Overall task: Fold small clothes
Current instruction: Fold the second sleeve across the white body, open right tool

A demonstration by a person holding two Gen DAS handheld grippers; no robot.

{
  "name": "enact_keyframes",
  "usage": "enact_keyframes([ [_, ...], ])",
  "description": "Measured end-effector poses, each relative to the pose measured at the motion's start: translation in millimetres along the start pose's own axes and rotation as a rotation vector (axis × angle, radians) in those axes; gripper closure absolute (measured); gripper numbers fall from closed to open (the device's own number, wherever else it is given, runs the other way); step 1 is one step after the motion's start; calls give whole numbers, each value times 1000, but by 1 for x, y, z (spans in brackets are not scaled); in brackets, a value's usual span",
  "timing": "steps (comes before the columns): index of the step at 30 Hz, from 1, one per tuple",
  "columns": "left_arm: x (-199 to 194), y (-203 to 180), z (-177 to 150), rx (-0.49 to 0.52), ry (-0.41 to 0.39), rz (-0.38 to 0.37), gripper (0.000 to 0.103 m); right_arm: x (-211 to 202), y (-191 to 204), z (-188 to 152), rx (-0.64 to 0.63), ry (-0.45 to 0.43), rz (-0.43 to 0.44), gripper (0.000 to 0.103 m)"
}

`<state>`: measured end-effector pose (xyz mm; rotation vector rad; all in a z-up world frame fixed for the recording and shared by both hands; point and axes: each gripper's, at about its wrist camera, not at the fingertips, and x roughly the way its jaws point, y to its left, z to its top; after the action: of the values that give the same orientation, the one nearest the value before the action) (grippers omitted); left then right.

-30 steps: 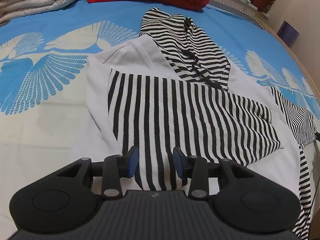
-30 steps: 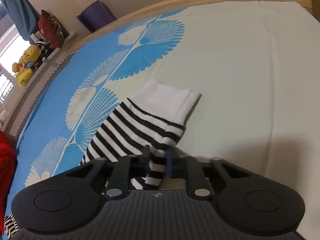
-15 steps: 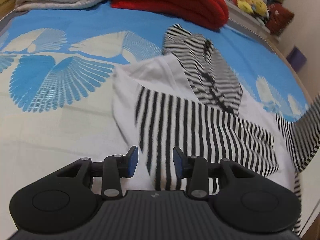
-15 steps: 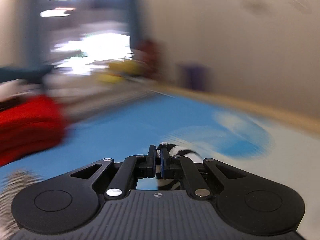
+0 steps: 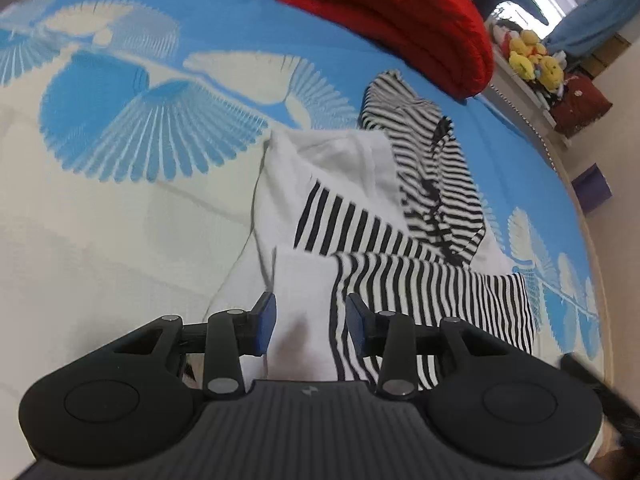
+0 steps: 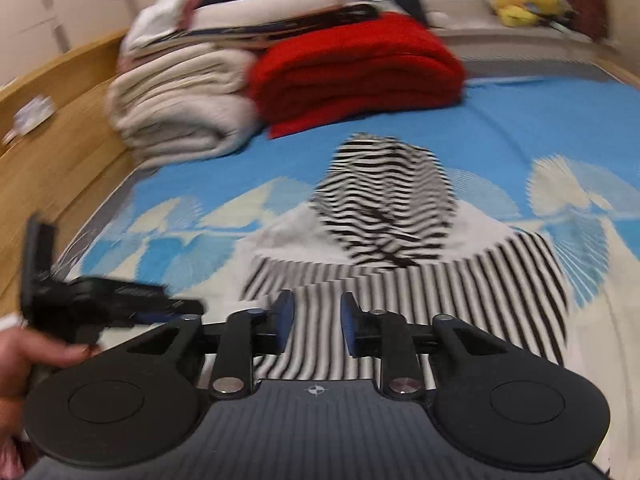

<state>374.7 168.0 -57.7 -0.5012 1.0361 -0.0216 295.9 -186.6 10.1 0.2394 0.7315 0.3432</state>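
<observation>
A small hoodie (image 5: pixel 352 184) with a white body, striped front and striped hood (image 5: pixel 432 160) lies flat on the bed. One striped sleeve (image 5: pixel 432 284) with a white cuff (image 5: pixel 300 280) lies folded across its front. My left gripper (image 5: pixel 310 320) hovers just above that cuff, open, gripping nothing. My right gripper (image 6: pixel 316 322) hangs over the striped front (image 6: pixel 400 280) below the hood (image 6: pixel 384 192); its jaws are opening with nothing between them. In the blurred right wrist view, the left gripper (image 6: pixel 176 308) shows at the left, held by a hand (image 6: pixel 24 356).
The bed sheet (image 5: pixel 120 220) is blue and cream with fan prints. A folded red blanket (image 6: pixel 352 68) and a pile of pale blankets (image 6: pixel 180 112) lie beyond the hood. A wooden bed frame (image 6: pixel 60 140) runs along the left. Plush toys (image 5: pixel 532 60) sit on a ledge.
My right gripper carried the striped sleeve from the sheet over onto the hoodie's front and let it go. The left gripper shifted sideways and rolled, staying open.
</observation>
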Motion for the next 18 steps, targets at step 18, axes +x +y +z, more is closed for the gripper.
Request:
enact_keyframes([
  [18, 47, -5, -19, 80, 100, 125, 101, 53, -132, -23, 467, 243, -269, 72],
])
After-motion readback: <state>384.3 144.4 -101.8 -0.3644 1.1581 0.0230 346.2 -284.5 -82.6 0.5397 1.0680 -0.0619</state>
